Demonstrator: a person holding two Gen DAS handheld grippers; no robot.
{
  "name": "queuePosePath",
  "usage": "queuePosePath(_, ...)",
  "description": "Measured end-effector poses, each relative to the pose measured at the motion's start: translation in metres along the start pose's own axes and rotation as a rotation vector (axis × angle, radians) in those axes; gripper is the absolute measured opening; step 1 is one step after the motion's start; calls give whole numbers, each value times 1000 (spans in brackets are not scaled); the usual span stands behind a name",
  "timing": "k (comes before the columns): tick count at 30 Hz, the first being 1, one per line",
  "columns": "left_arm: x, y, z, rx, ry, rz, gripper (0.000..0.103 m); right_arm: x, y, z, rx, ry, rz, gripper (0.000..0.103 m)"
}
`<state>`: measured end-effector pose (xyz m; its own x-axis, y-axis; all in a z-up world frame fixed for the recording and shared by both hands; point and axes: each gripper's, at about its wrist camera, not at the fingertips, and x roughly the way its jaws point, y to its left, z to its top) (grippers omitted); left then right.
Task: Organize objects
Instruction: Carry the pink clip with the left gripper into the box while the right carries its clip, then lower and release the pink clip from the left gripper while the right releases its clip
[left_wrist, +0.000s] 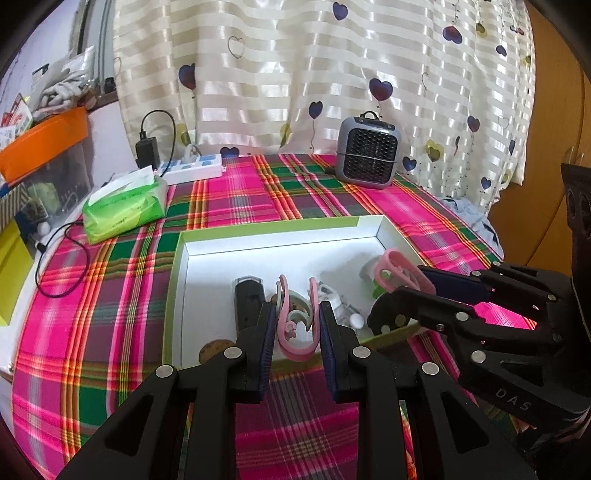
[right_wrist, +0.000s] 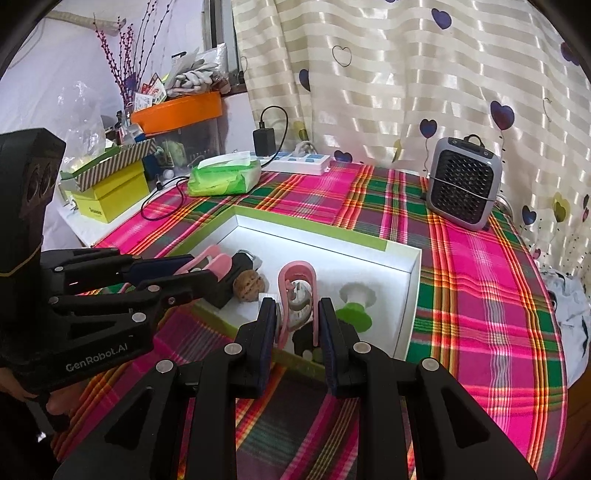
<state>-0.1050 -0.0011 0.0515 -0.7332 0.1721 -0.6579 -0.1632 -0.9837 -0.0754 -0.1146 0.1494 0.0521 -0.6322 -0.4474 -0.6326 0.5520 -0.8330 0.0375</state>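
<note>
A white box with a green rim (left_wrist: 266, 225) (right_wrist: 402, 251) lies on the plaid table. Both grippers hover over its near side. My left gripper (left_wrist: 297, 328) is shut on a pink clip (left_wrist: 295, 332); in the right wrist view it (right_wrist: 199, 271) comes in from the left with that clip (right_wrist: 218, 264). My right gripper (right_wrist: 297, 325) is shut on a second pink clip (right_wrist: 299, 280), also showing in the left wrist view (left_wrist: 397, 271). In the box lie a black fob (left_wrist: 249, 302), a walnut (right_wrist: 249, 286), a green-and-white piece (right_wrist: 354, 310) and a small white figure (left_wrist: 332, 299).
A grey mini heater (left_wrist: 369, 151) (right_wrist: 463, 182) stands at the back. A green tissue pack (left_wrist: 123, 206) (right_wrist: 223, 175), a power strip (left_wrist: 194, 168) with a black charger, and cables lie at the back left. Stacked boxes (right_wrist: 110, 188) crowd the left side.
</note>
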Motion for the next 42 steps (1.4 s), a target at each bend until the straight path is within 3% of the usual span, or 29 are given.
queuePosePath(25, 54, 1, 31, 47, 44, 29, 21, 53, -15, 20, -20, 99, -15, 24)
queuePosePath(42, 78, -3, 29, 67, 96, -15, 21, 71, -26, 9, -5, 172, -19, 24)
